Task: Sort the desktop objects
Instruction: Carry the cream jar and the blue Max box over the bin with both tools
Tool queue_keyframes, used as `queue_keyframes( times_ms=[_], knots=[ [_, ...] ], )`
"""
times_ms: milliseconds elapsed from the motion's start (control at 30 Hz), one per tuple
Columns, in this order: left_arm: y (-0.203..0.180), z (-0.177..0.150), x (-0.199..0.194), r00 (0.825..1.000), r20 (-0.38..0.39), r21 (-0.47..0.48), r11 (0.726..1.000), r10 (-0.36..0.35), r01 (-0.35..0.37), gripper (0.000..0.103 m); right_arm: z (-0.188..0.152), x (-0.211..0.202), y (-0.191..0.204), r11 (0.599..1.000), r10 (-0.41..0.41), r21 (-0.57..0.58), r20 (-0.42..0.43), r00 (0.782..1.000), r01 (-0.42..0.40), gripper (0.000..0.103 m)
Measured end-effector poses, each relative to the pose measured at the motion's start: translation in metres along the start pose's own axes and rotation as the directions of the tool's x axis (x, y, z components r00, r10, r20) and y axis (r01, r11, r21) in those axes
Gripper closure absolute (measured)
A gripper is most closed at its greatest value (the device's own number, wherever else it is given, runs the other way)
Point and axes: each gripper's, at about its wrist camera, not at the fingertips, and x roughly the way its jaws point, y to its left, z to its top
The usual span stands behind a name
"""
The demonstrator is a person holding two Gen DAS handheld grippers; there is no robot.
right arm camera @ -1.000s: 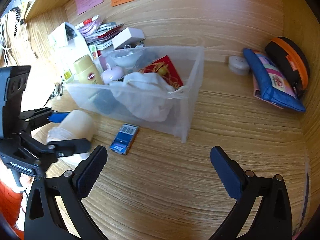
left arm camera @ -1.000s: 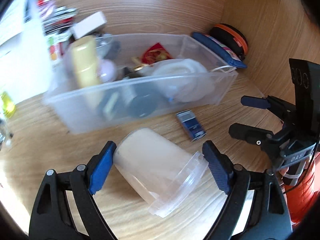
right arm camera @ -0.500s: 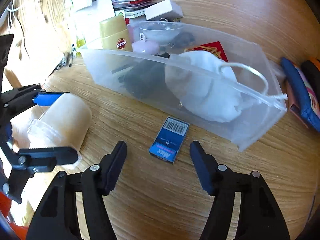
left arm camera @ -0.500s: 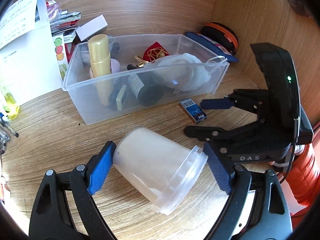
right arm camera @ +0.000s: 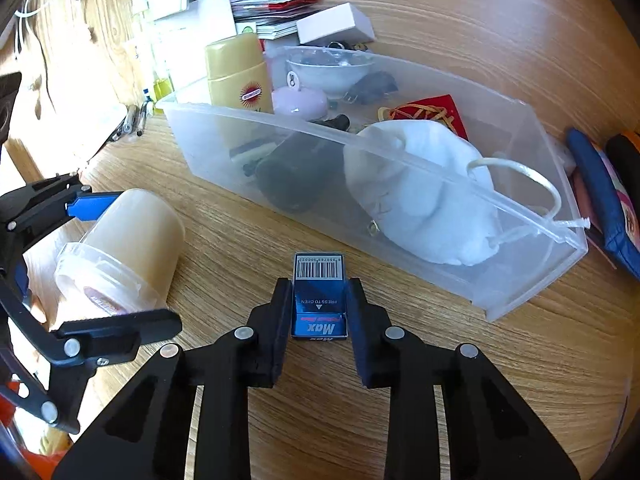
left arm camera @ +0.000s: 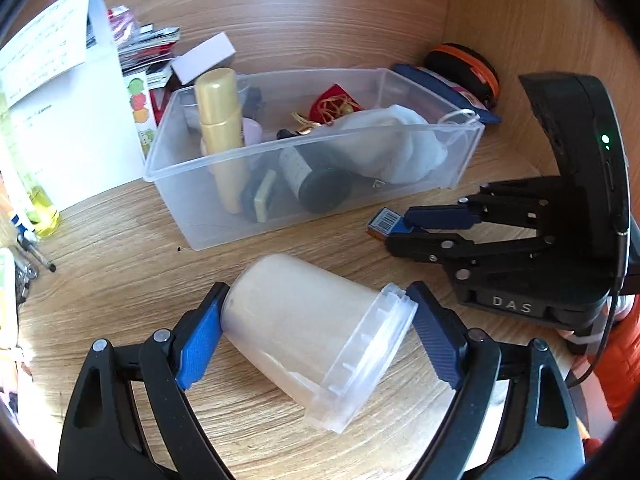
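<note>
While your right gripper (right arm camera: 318, 312) is closing flat on the small blue box (right arm camera: 319, 296) lying on the counter (right arm camera: 400, 420) beside the clear bin (right arm camera: 520, 280), your left gripper (left arm camera: 316, 334), spread wide, is bracketing the light, slippery tub (left arm camera: 312, 332).

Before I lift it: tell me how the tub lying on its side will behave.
The tub lies on its round side, so it will likely roll if nudged. Its smooth plastic may slip between the left gripper pads. It looks full, so probably heavyish.
</note>
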Motion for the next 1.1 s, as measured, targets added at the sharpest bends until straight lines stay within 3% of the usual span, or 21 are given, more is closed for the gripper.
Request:
queue_keyframes(
  times_ms=[400, 1000, 1100],
  knots=[
    [0.008, 0.011, -0.019, 0.997, 0.071, -0.057, 0.998, 0.033, -0.029, 0.015, 0.001, -0.032, -0.003, 0.999, 0.038, 0.026, 0.088, 0.995, -0.041, 0.078],
    [0.002, 0.058, -0.052, 0.983, 0.181, -0.066, 0.997, 0.037, -0.026, 0.015, 0.011, -0.088, -0.016, 1.000, -0.009, 0.004, 0.209, 0.978, 0.008, 0.078],
    [0.005, 0.071, -0.057, 0.979, 0.205, -0.071, 0.997, 0.010, 0.005, 0.015, 0.015, -0.096, -0.025, 1.000, -0.018, 0.010, 0.226, 0.974, 0.017, 0.078]
  ],
)
